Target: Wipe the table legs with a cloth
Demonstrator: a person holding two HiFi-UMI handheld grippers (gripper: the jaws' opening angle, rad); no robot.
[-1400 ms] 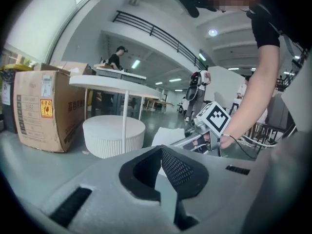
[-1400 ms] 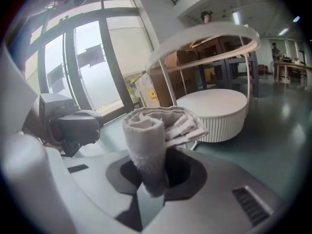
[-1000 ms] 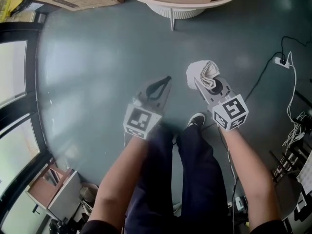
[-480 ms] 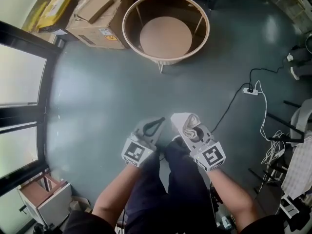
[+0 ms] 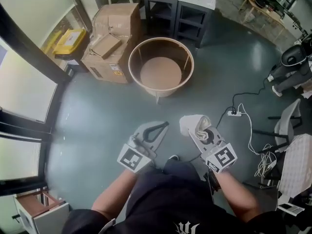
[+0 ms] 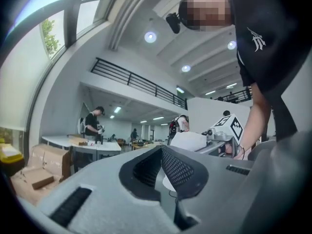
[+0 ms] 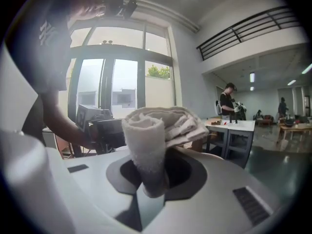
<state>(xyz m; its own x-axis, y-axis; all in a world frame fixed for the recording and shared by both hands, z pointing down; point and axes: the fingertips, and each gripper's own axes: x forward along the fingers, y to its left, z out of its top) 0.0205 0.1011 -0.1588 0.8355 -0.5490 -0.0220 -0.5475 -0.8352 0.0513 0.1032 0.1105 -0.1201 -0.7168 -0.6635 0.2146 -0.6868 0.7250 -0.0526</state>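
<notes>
The right gripper (image 5: 197, 130) is clamping a rolled white cloth (image 5: 191, 122); the left gripper (image 5: 165, 125) is hanging closed, empty, with the round table (image 5: 161, 73) farther ahead.

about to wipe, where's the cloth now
Head view, right of centre: the white cloth is clamped in the right gripper, over the floor near the round table.
</notes>
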